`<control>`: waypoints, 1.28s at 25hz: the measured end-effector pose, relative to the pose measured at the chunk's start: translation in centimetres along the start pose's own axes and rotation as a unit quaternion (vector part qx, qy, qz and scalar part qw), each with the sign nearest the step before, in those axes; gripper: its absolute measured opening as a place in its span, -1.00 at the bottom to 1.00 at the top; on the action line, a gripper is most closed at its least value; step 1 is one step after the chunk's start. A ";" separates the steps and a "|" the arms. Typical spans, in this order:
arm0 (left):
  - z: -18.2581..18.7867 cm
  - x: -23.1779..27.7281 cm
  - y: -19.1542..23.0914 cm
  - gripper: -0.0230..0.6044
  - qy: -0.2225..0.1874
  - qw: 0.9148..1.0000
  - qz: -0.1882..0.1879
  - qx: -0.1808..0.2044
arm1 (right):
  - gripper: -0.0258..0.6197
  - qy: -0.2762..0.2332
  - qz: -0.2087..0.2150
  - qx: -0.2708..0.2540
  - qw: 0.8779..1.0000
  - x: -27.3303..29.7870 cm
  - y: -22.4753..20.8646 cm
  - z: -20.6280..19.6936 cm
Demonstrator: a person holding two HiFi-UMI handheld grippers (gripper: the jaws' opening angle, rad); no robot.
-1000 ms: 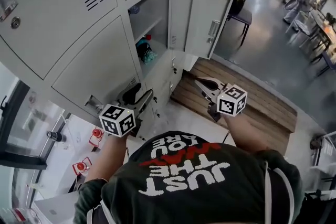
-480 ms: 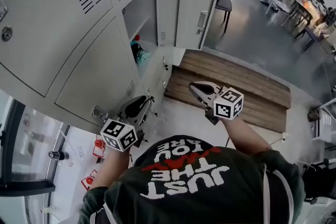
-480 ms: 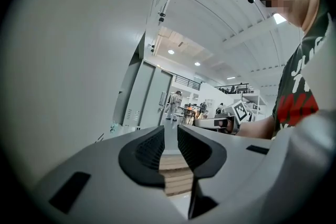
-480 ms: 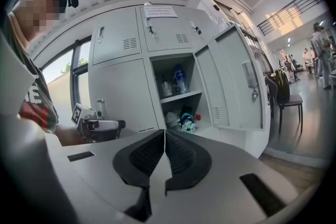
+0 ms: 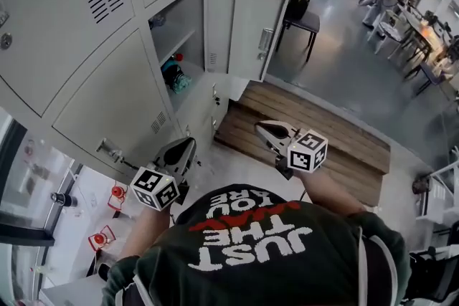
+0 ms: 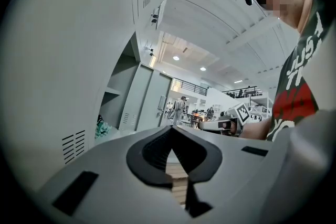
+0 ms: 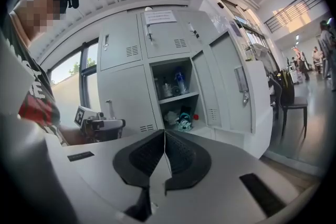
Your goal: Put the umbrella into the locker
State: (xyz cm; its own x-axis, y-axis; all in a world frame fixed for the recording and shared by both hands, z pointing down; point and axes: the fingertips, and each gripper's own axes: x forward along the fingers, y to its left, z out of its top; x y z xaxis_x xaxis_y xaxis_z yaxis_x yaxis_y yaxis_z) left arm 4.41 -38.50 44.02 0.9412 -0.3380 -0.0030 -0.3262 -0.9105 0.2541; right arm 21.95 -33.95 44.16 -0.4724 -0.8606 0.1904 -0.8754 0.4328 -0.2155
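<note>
Teal folded umbrella [image 5: 176, 77] lies in open grey metal locker [image 5: 244, 32], axis unclear; left gripper [image 5: 188, 143], just closed, and right gripper [image 5: 260, 127] clench nothing.

The one legend I can read is on the person's dark T-shirt [image 5: 252, 231], at the bottom edge of the head view and upside down from my seat. Large white capitals say "JUST THE". Above them in the picture a red brush-stroke word reads "WAY", then smaller white capitals say "YOU ARE". The left gripper view catches the same shirt [image 6: 302, 65] at its right edge, in fragments I cannot read. In the right gripper view a white printed sheet [image 7: 160, 17] is stuck at the top edge of the locker bank [image 7: 126, 97]; its lines are too small to read.
</note>
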 end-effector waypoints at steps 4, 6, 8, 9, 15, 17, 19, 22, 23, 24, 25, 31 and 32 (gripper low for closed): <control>0.6 1.0 -0.5 -0.90 -0.017 1.000 0.011 -0.013 | -0.82 0.004 0.001 -0.010 1.000 -0.9 -1.4 0.4; 0.8 1.3 -0.4 -0.90 -0.015 1.000 0.015 -0.006 | -0.82 -0.002 0.000 -0.013 1.000 -0.9 -1.8 0.7; 0.8 1.2 -0.3 -0.90 -0.013 1.000 0.018 -0.004 | -0.82 -0.006 0.001 -0.014 1.000 -0.8 -1.8 0.7; 0.8 1.1 -0.2 -0.90 -0.011 1.000 0.019 -0.004 | -0.82 -0.007 0.001 -0.014 1.000 -0.7 -1.8 0.6; 1.2 0.9 0.2 -0.90 -0.006 1.000 0.018 -0.001 | -0.82 0.002 -0.001 -0.022 1.000 -0.4 -1.6 0.5; 1.1 1.0 0.1 -0.90 -0.002 1.000 0.014 0.001 | -0.82 0.003 -0.001 -0.026 1.000 -0.2 -1.5 0.6; 0.9 1.1 0.1 -0.90 0.002 1.000 0.011 0.002 | -0.82 0.005 -0.001 -0.028 1.000 -0.1 -1.5 0.5; 0.5 1.1 0.1 -0.90 0.008 1.000 0.008 0.003 | -0.82 0.008 0.001 -0.031 0.999 0.0 -1.4 0.4; 0.5 1.1 0.1 -0.90 0.010 1.000 0.008 0.003 | -0.82 0.008 0.001 -0.032 0.999 0.0 -1.4 0.4; 0.4 1.2 0.1 -0.90 0.012 1.000 0.007 0.003 | -0.82 0.009 0.001 -0.033 0.999 -0.1 -1.4 0.4; 0.4 1.2 0.1 -0.90 0.013 1.000 0.007 0.003 | -0.82 0.009 0.001 -0.033 0.999 -0.1 -1.4 0.4; 0.4 1.5 -0.2 -0.90 0.015 1.000 0.004 0.002 | -0.82 0.009 0.002 -0.034 0.999 -0.2 -1.5 0.5; 0.4 1.5 -0.2 -0.90 0.016 1.000 0.004 0.002 | -0.82 0.009 0.002 -0.034 0.999 -0.3 -1.6 0.5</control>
State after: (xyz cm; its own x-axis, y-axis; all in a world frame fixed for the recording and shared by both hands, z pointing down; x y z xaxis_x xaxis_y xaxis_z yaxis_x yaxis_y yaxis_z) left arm 5.88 -38.95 43.55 0.9410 -0.3372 0.0290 -0.3335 -0.9091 0.2495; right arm 23.51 -34.54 43.96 -0.4773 -0.8539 0.2072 -0.8780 0.4542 -0.1509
